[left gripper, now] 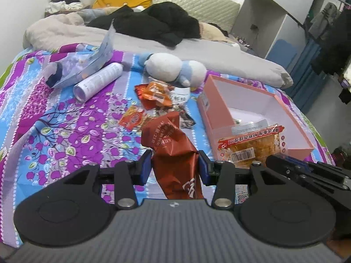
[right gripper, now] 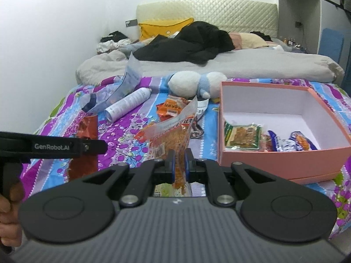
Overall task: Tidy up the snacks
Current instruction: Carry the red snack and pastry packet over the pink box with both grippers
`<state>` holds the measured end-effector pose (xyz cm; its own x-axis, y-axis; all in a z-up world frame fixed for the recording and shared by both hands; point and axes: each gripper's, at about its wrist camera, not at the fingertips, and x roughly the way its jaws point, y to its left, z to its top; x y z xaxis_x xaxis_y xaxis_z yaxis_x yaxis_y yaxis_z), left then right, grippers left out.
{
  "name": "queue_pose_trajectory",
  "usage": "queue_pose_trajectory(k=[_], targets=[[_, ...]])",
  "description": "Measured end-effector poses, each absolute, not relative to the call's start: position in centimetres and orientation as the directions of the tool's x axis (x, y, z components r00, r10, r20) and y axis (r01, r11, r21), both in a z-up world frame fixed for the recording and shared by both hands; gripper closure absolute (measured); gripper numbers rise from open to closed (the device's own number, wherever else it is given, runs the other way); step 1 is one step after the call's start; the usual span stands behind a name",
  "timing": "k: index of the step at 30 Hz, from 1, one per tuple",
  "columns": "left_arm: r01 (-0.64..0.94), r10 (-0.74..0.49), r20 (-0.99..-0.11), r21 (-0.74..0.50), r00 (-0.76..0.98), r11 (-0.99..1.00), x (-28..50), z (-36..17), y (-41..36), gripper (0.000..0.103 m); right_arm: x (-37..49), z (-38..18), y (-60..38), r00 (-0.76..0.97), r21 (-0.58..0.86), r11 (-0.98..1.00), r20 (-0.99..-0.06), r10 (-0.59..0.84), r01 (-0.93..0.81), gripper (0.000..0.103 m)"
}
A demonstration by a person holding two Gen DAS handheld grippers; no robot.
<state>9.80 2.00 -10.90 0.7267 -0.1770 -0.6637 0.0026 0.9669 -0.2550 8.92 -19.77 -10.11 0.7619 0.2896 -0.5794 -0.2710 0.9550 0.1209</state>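
Note:
My left gripper (left gripper: 175, 164) is shut on a crumpled brown-red snack bag (left gripper: 173, 151), held above the flowered bedspread. My right gripper (right gripper: 179, 161) is shut on a clear packet of orange-yellow snack (right gripper: 173, 131), lifted off the bed; the same packet (left gripper: 252, 146) shows at the right in the left wrist view. A pink open box (right gripper: 283, 160) lies on the bed to the right, with a green-edged packet (right gripper: 242, 135) and blue-white packets (right gripper: 291, 143) inside. Loose orange and red snack packets (left gripper: 153, 94) lie in a heap in the middle of the bed.
A white and blue plush toy (left gripper: 173, 69) lies behind the heap. A white spray can (left gripper: 98, 81) and a clear plastic package (left gripper: 87, 63) lie at the left. A grey duvet (right gripper: 241, 65) and black clothes (right gripper: 186, 41) cover the far bed. A hand (right gripper: 8, 214) holds the left gripper's handle.

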Motion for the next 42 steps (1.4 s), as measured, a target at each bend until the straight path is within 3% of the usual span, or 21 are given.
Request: queue_pose_trajectory(k=[28, 42], targets=[[0.257, -0.38, -0.656, -0.28, 0.652, 0.925, 11.8, -10.3, -9.9, 0.054, 5.8, -9.2, -29.5, 0.813, 0.139, 0.99, -0.571, 0.11, -0.036, 0.094], [0.302, -0.4, -0.699, -0.268, 0.593, 0.915, 19.8, -11.0, -14.7, 0.054, 11.2, -9.8, -32.7, 0.798, 0.178, 0.984, -0.592, 0.112, -0.006, 0.095]])
